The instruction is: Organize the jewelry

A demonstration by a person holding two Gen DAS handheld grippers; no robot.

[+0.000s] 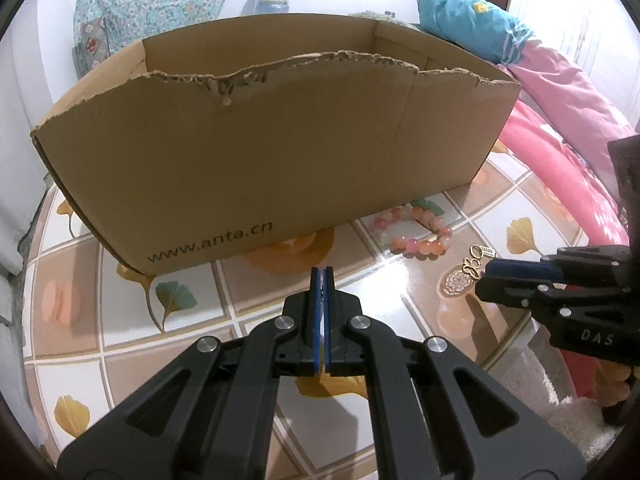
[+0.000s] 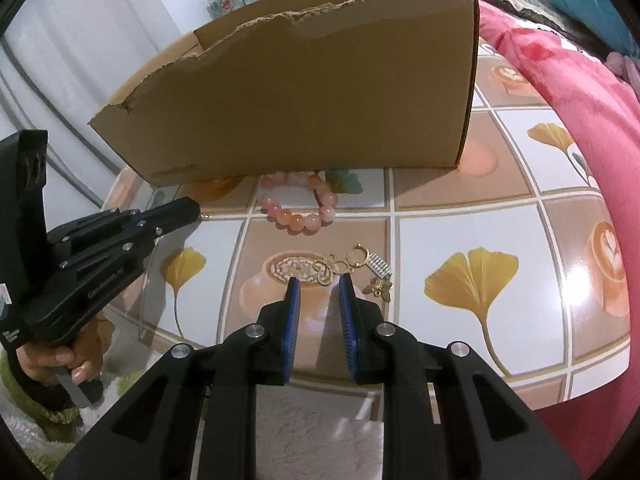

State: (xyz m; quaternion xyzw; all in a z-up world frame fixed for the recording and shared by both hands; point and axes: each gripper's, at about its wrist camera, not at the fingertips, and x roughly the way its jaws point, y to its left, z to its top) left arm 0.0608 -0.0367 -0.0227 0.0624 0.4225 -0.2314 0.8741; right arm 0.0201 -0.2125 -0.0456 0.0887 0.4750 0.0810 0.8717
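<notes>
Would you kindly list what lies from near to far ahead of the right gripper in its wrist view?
right gripper → gold charm jewelry → pink bead bracelet → cardboard box

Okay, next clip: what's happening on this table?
A person holds a gripper in each hand over a tiled table. The right gripper is open, its tips just short of gold charm jewelry, nothing gripped. The left gripper is shut and empty, off to the side. A pink bead bracelet lies in front of the cardboard box.
</notes>
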